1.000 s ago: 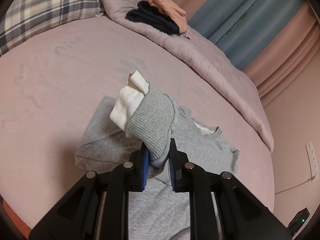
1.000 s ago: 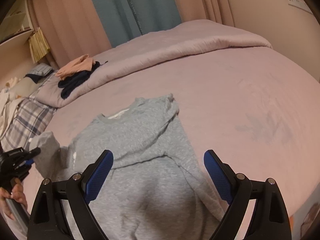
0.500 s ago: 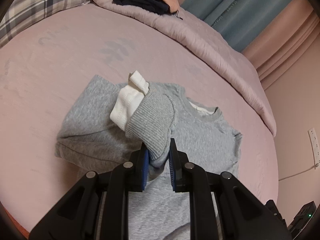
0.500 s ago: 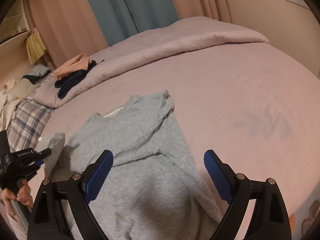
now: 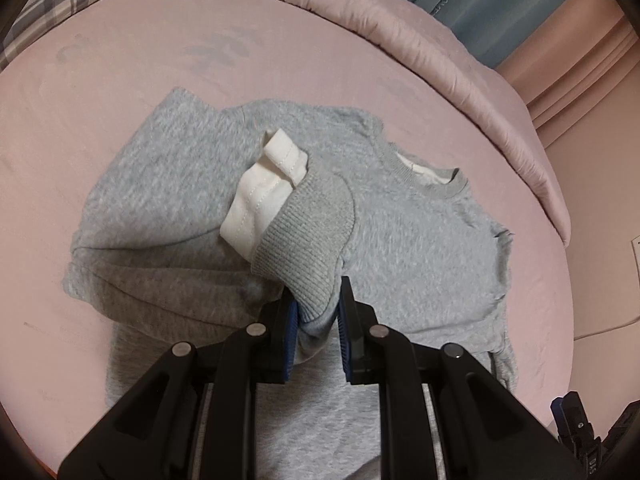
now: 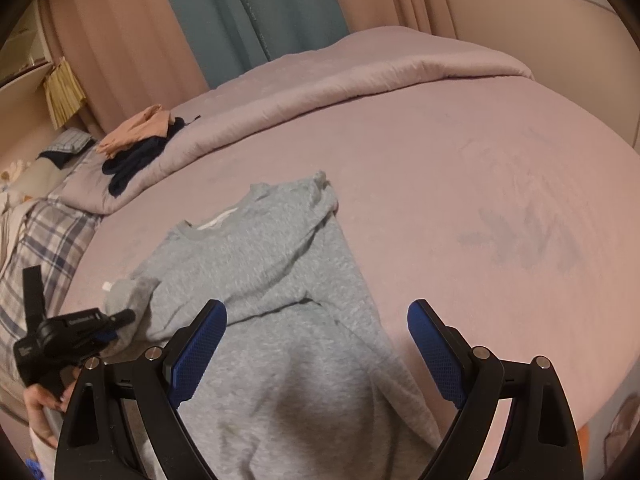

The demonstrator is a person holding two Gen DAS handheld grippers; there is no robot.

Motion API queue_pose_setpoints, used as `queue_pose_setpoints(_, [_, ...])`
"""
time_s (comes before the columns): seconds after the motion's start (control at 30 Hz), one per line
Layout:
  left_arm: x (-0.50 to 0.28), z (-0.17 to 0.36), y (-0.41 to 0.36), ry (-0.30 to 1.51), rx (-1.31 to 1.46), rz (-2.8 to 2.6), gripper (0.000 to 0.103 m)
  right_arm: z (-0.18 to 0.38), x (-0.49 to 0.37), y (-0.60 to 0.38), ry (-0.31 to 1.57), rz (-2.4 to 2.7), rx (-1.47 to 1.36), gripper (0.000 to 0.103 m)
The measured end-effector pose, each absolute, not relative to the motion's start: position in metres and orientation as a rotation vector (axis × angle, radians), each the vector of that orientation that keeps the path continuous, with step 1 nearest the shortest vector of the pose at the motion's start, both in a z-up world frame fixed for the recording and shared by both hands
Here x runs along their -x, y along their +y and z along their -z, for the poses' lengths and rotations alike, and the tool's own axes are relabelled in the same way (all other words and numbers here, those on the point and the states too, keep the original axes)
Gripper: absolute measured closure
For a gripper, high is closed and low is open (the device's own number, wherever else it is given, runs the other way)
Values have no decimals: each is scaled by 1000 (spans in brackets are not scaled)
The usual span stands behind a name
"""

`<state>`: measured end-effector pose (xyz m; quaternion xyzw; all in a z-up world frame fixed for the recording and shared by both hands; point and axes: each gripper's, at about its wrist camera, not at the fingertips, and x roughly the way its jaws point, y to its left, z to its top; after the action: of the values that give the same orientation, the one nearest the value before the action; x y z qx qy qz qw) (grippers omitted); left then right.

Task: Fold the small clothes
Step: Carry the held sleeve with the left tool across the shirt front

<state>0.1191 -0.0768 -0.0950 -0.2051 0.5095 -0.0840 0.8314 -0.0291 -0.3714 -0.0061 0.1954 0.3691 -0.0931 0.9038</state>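
Observation:
A small grey sweatshirt (image 5: 420, 248) lies on the pink bed sheet (image 5: 100, 80), collar towards the far side. My left gripper (image 5: 318, 316) is shut on the ribbed grey sleeve cuff (image 5: 308, 240), which has a white inner cuff (image 5: 260, 208) sticking out, and holds it above the sweatshirt's body. In the right wrist view the sweatshirt (image 6: 260, 272) spreads ahead, one sleeve folded across its chest. My right gripper (image 6: 316, 344) is open and empty above the sweatshirt's lower part. The left gripper (image 6: 80, 332) shows at the left with the sleeve.
A rolled pink duvet (image 6: 360, 80) runs along the bed's far side, with dark and peach clothes (image 6: 140, 148) piled on it. A plaid pillow (image 6: 36, 248) lies at the left. Curtains (image 6: 248, 12) hang behind. A wall socket (image 5: 634, 252) is at the right.
My left gripper has carried the sleeve cuff in over the sweatshirt's body, and the sleeve now lies folded over the chest. The right gripper has stayed open and nearly still.

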Motion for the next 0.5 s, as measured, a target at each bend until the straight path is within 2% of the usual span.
queue_pose_setpoints(0.5, [-124,111,-82,1113,425,159,84,12,29,-375,783,186,-409,11])
